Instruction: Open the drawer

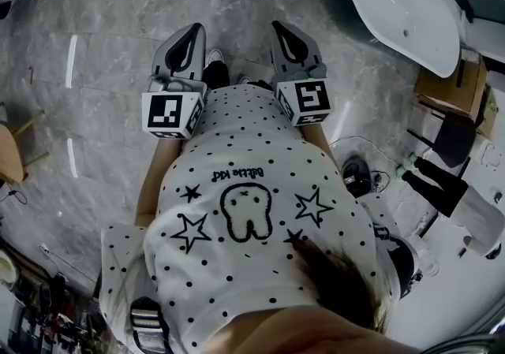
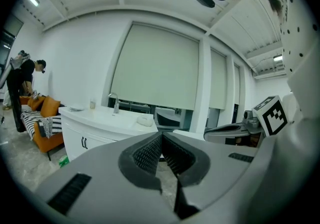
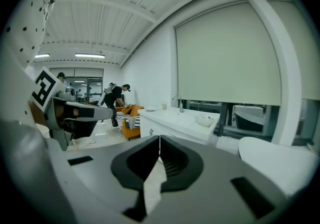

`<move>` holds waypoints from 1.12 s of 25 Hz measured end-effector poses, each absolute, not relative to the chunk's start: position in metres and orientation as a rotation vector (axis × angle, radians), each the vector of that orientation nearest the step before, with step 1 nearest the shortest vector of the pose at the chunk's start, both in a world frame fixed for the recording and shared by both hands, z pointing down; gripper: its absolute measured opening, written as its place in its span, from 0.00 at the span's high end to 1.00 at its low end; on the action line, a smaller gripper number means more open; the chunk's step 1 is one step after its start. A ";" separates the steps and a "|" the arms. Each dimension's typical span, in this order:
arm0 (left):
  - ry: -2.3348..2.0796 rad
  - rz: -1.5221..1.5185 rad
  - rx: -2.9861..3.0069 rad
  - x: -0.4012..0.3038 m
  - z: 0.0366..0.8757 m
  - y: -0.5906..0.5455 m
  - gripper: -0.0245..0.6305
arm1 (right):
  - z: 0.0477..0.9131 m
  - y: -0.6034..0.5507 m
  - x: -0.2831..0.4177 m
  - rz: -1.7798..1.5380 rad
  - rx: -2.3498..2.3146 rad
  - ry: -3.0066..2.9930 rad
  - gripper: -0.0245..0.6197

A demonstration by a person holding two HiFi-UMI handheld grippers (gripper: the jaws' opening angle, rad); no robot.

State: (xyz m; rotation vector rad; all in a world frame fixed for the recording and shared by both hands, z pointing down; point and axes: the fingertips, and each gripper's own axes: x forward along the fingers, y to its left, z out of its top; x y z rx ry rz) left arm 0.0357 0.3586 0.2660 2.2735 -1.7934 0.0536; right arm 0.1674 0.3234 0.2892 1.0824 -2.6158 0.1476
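My left gripper and right gripper are held side by side in front of the person's chest, over a grey marble floor. Both are shut with nothing between the jaws. In the left gripper view the left gripper points toward a white vanity cabinet with a sink, a faucet and dark door handles. The right gripper faces the same cabinet from further right. I cannot make out a drawer front in any view. The cabinet stands some way off from both grippers.
An orange sofa with a striped cushion stands left of the cabinet, and a person bends over it. A white oval tub lies ahead on the right. Cardboard boxes and cables sit at the right.
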 end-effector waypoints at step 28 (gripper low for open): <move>-1.818 0.060 2.173 -0.028 0.286 0.270 0.96 | 0.303 0.230 0.116 0.183 1.059 -2.605 0.94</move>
